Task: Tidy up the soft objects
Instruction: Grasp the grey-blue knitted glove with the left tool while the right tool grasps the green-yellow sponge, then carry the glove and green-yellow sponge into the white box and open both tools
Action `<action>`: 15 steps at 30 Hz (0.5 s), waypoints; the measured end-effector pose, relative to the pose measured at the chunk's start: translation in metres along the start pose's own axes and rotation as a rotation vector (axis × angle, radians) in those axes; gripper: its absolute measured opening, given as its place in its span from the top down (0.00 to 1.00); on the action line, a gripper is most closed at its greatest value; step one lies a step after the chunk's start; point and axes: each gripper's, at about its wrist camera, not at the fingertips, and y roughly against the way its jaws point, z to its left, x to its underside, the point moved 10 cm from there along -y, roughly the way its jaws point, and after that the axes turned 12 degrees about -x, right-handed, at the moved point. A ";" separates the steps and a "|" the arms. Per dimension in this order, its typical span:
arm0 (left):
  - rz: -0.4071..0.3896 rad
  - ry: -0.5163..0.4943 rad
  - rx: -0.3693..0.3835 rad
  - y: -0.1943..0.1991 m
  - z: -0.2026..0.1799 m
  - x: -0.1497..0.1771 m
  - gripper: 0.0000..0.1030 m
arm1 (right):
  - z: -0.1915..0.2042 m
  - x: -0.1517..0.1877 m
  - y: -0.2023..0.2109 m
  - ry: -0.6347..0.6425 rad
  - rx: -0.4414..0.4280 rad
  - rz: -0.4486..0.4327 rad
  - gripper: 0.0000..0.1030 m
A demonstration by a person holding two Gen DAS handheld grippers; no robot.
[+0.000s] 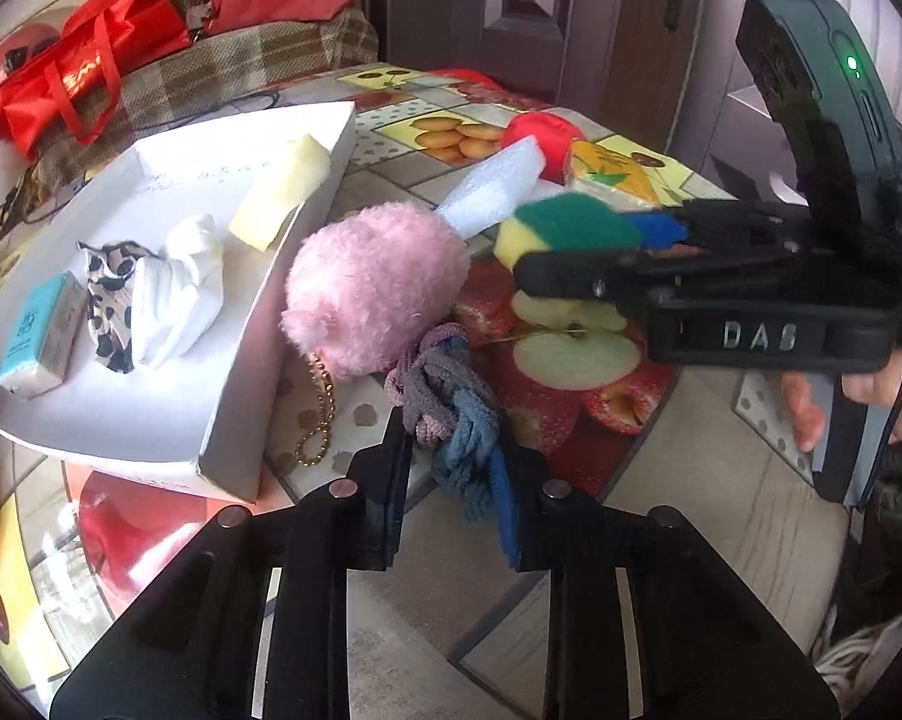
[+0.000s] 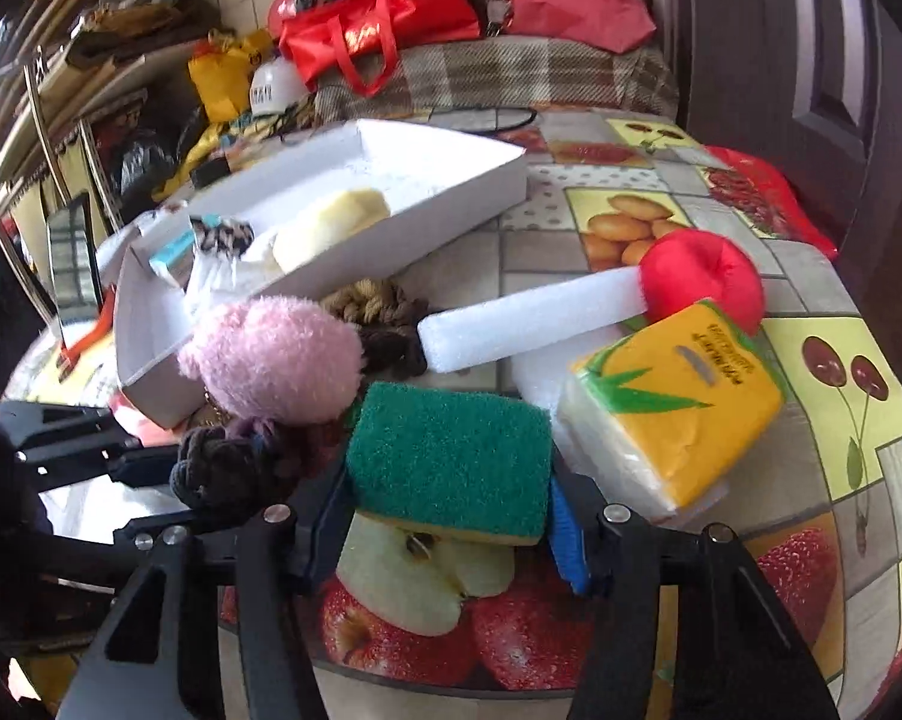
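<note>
between tray (image 1: 235,450) and right gripper (image 2: 451,516) pinching sponge (image 2: 451,450), left gripper (image 1: 451,480) pinches scrunchie (image 1: 445,402), tray leftward.

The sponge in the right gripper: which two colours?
Green top, yellow base: sponge, best in the right wrist view.

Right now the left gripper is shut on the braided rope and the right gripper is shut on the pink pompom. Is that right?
Not quite. The left gripper does pinch the braided rope, but the right gripper is shut on the green sponge, not the pink pompom. The right wrist view shows it.
</note>
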 end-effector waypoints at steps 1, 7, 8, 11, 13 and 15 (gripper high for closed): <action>-0.024 -0.010 0.003 0.004 -0.002 -0.002 0.77 | 0.000 -0.002 0.004 0.000 -0.005 -0.022 0.45; -0.248 -0.006 0.045 0.051 -0.002 -0.013 0.77 | 0.003 -0.018 0.036 0.017 -0.004 -0.191 0.45; -0.294 0.011 0.033 0.059 0.003 -0.015 0.77 | 0.002 -0.020 0.043 0.018 0.002 -0.224 0.45; -0.423 0.060 -0.116 0.080 0.035 -0.020 0.77 | 0.002 -0.026 0.056 0.024 0.018 -0.292 0.45; -0.485 0.130 -0.257 0.091 0.068 -0.021 0.77 | 0.002 -0.029 0.062 0.035 0.032 -0.325 0.45; -0.490 0.218 -0.337 0.091 0.103 -0.019 0.77 | 0.003 -0.032 0.067 0.054 0.056 -0.351 0.45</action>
